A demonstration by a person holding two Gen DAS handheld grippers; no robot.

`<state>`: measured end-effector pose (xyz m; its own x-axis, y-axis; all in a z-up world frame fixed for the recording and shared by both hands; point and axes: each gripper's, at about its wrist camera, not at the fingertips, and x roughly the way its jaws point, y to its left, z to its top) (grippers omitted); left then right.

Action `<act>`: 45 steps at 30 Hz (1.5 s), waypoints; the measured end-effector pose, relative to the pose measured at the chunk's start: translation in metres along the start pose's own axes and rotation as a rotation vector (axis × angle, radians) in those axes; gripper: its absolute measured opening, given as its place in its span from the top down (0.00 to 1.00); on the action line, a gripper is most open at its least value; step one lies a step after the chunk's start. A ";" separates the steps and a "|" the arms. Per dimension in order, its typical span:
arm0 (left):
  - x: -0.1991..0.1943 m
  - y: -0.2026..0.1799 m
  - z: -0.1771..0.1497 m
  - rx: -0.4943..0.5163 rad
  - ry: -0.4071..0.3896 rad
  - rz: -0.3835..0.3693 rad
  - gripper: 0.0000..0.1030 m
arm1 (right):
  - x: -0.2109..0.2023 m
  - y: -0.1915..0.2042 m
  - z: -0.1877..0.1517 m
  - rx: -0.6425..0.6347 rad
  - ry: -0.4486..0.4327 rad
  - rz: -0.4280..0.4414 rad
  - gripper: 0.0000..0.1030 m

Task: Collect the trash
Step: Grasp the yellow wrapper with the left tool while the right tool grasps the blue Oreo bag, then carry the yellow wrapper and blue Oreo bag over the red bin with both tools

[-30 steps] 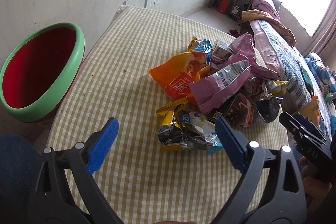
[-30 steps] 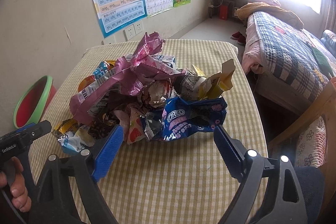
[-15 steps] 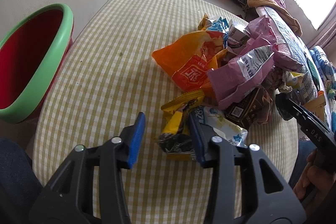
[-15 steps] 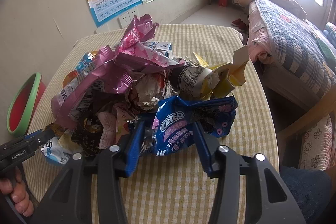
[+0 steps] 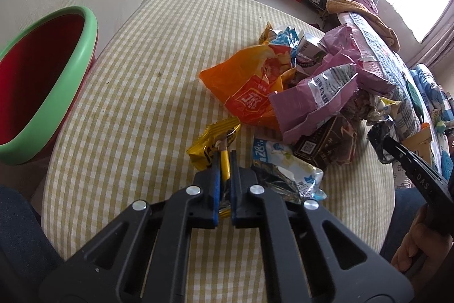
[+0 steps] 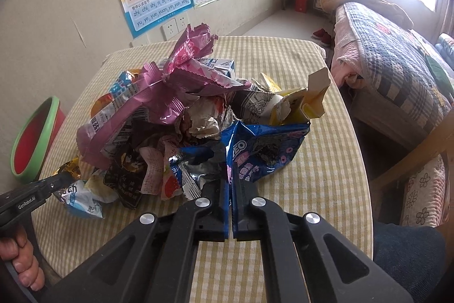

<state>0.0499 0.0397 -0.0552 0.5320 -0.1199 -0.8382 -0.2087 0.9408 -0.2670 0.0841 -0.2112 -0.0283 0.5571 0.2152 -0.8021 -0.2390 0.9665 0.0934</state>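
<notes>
Trash everywhere on the checked tablecloth (image 5: 147, 81), and both tongs have just snapped closed on a piece of it. Left gripper (image 5: 224, 161) has its 2 blue pads pinching the yellow wrapper (image 5: 210, 141), which lies at the near edge of the heap, just in front of the orange bag (image 5: 244, 87) and beside a white-and-blue packet (image 5: 286, 163). Over on the other side, the right gripper (image 6: 229, 175) is clamped on the blue Oreo bag (image 6: 266, 144); a fold of the bag sits squeezed between the pads, with the rest spreading out to the right on the cloth. Behind it the pile rises: a pink wrapper (image 6: 181, 70) on top, a yellow carton (image 6: 309, 101) leaning at the right. Off the table's left side stands the bin (image 5: 56, 87), green rim, red inside, well apart from both held pieces.
</notes>
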 end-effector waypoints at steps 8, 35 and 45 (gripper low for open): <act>-0.033 -0.010 -0.002 0.036 -0.074 0.004 0.95 | -0.033 -0.002 0.000 0.015 -0.052 -0.003 0.99; -0.125 0.048 0.030 -0.119 -0.269 0.011 0.95 | -0.099 0.119 0.053 -0.247 -0.228 0.236 0.99; -0.146 0.108 0.040 -0.215 -0.310 0.048 0.95 | -0.074 0.188 0.078 -0.367 -0.203 0.357 0.99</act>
<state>-0.0170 0.1715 0.0573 0.7336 0.0557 -0.6773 -0.3896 0.8511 -0.3520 0.0597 -0.0349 0.0942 0.5242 0.5784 -0.6251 -0.6828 0.7241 0.0975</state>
